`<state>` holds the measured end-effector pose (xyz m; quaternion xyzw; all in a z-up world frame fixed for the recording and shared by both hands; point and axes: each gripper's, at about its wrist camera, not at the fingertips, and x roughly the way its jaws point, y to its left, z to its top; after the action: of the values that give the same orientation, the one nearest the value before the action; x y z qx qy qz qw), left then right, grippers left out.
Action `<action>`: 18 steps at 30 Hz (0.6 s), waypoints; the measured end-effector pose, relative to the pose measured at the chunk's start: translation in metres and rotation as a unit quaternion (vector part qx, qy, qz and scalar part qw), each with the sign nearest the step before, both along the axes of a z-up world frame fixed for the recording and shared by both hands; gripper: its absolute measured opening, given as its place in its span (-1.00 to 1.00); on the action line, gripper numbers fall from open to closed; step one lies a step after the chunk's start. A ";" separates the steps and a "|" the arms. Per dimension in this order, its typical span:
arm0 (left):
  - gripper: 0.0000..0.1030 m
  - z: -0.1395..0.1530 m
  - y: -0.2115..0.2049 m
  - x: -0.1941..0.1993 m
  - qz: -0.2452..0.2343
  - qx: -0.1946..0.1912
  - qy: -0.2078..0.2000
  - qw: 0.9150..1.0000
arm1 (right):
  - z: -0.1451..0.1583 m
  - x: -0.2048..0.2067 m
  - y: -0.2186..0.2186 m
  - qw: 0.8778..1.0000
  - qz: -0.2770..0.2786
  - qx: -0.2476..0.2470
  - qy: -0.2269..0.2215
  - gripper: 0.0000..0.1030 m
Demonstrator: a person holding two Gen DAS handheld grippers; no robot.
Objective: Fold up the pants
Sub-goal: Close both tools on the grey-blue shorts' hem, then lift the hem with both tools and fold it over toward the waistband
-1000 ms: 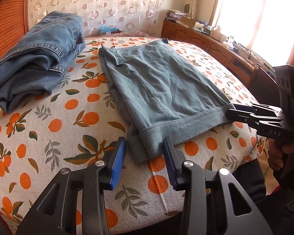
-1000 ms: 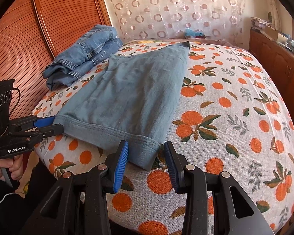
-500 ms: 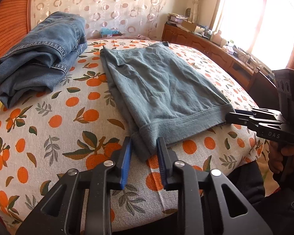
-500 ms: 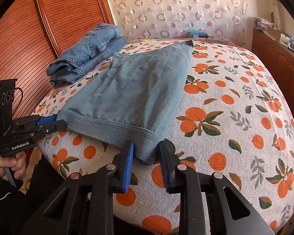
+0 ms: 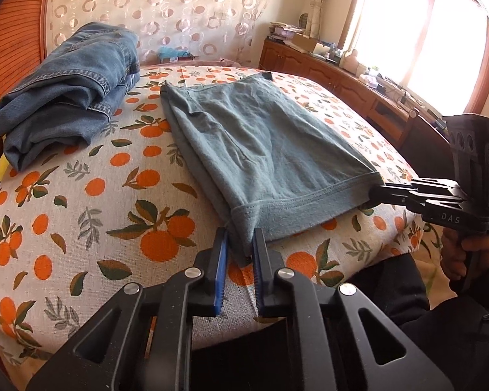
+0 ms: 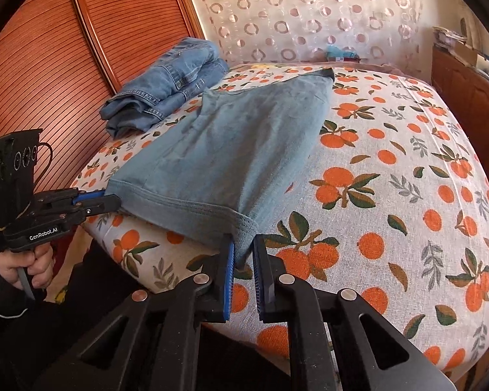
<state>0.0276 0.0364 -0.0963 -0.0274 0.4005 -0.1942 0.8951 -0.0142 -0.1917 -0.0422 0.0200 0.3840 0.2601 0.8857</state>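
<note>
Grey-blue pants (image 5: 260, 143) lie flat, folded lengthwise, on the orange-print bed; they also show in the right wrist view (image 6: 231, 150). My left gripper (image 5: 239, 247) is shut on the near left hem corner, cloth pinched between its blue pads. It also shows in the right wrist view (image 6: 109, 200). My right gripper (image 6: 244, 254) is shut on the near right hem corner, and shows in the left wrist view (image 5: 376, 192) at that corner.
A folded pile of blue jeans (image 5: 65, 91) sits at the far left of the bed (image 5: 81, 215), by the wooden headboard (image 6: 49, 65). A wooden cabinet (image 5: 342, 81) with clutter runs under the window on the right. The bed's near edge is right below both grippers.
Both grippers moved forward onto the hem corners and closed from wide open to pinching the cloth. The hem corners are slightly bunched and lifted now.
</note>
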 end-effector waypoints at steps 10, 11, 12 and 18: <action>-0.72 0.021 0.000 0.026 0.002 -0.007 -0.026 1.000 | 0.035 0.014 -0.003 0.999 -0.004 0.000 -0.048 -0.80; -0.72 0.023 0.000 0.033 0.003 -0.008 -0.027 1.000 | 0.038 0.019 -0.003 0.999 -0.006 -0.002 -0.052 -0.80; -0.72 0.025 0.000 0.039 0.003 -0.009 -0.028 1.000 | 0.040 0.024 -0.001 0.998 -0.007 -0.004 -0.055 -0.80; -0.72 0.036 0.000 0.072 0.006 -0.001 -0.041 0.999 | 0.048 0.056 0.003 0.998 -0.012 -0.012 -0.065 -0.80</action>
<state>0.0996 0.0365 -0.0606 -0.0227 0.3627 -0.1900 0.9120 0.0417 -0.1882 0.0053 -0.0031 0.3286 0.2453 0.9120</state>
